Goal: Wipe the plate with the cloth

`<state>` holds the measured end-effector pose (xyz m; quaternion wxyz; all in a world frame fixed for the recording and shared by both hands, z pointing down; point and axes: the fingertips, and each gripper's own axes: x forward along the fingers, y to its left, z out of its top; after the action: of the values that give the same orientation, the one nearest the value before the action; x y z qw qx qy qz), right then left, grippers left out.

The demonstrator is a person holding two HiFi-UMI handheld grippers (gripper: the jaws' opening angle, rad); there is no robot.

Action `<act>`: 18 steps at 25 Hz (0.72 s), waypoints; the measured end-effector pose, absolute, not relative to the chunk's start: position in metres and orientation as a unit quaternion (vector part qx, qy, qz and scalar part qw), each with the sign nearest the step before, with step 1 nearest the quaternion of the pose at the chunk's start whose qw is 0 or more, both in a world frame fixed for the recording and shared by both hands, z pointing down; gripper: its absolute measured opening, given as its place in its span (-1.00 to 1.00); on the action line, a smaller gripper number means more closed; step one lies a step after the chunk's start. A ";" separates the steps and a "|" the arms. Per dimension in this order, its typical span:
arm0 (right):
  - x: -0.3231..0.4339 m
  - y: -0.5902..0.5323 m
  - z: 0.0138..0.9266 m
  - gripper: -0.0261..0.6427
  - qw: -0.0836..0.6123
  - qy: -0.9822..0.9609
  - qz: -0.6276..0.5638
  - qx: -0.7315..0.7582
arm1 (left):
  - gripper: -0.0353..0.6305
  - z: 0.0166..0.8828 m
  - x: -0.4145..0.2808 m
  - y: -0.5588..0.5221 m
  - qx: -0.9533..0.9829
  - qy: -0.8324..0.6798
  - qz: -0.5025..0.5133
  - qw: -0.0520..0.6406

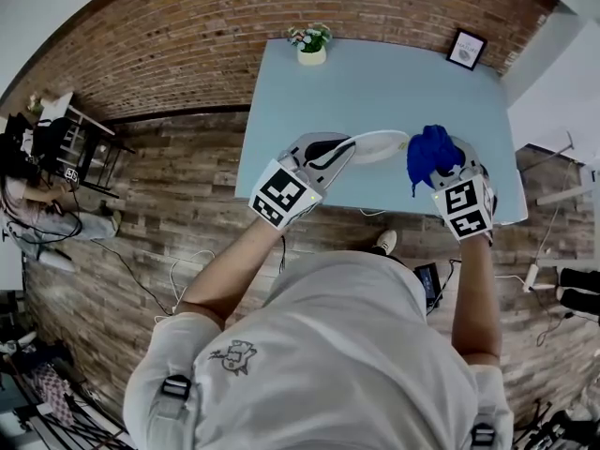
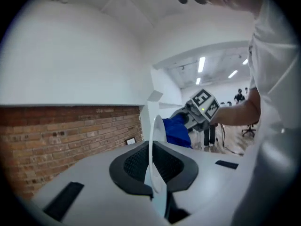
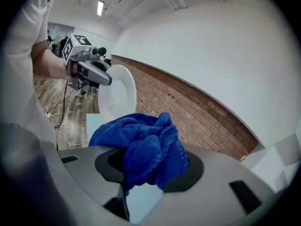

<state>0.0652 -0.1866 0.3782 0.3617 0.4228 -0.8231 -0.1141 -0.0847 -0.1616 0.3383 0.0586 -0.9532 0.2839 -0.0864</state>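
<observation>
The person's white shirt (image 1: 328,345) is closest, and both arms reach out in front of it. The left gripper (image 1: 347,148) is closed tight on the rim of a white plate (image 1: 380,145). It holds the plate up in the air over the near side of the light blue table (image 1: 375,82). In the left gripper view the plate stands on its edge, thin side to the camera. The right gripper (image 1: 439,172) pinches a bunched-up blue cloth (image 1: 429,153), and the cloth puffs out past its jaws. The cloth is right next to the plate, but whether they touch cannot be told. A wooden floor (image 1: 187,214) lies under the table. At the table's far edge stand a small pot of flowers (image 1: 310,43) and a picture frame (image 1: 466,49). A brick wall (image 1: 187,54) is behind them.
</observation>
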 end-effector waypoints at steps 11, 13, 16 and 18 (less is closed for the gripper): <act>0.036 -0.166 0.325 -0.43 0.368 -0.840 -0.181 0.354 | -0.83 0.327 -0.058 -0.134 -0.900 0.257 -0.174 0.306; 0.027 -0.160 0.316 -0.43 0.357 -0.855 -0.176 0.332 | -0.83 0.322 -0.059 -0.132 -0.887 0.252 -0.179 0.343; 0.010 -0.149 0.304 -0.43 0.333 -0.882 -0.157 0.293 | -0.83 0.319 -0.059 -0.127 -0.863 0.240 -0.183 0.406; -0.003 -0.140 0.296 -0.43 0.311 -0.903 -0.136 0.261 | -0.83 0.316 -0.056 -0.117 -0.844 0.226 -0.180 0.453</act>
<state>-0.0033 -0.1397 0.2963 0.3114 0.2612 -0.9035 -0.1361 -0.0557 -0.1174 0.3157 0.4525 -0.8438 0.2256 -0.1798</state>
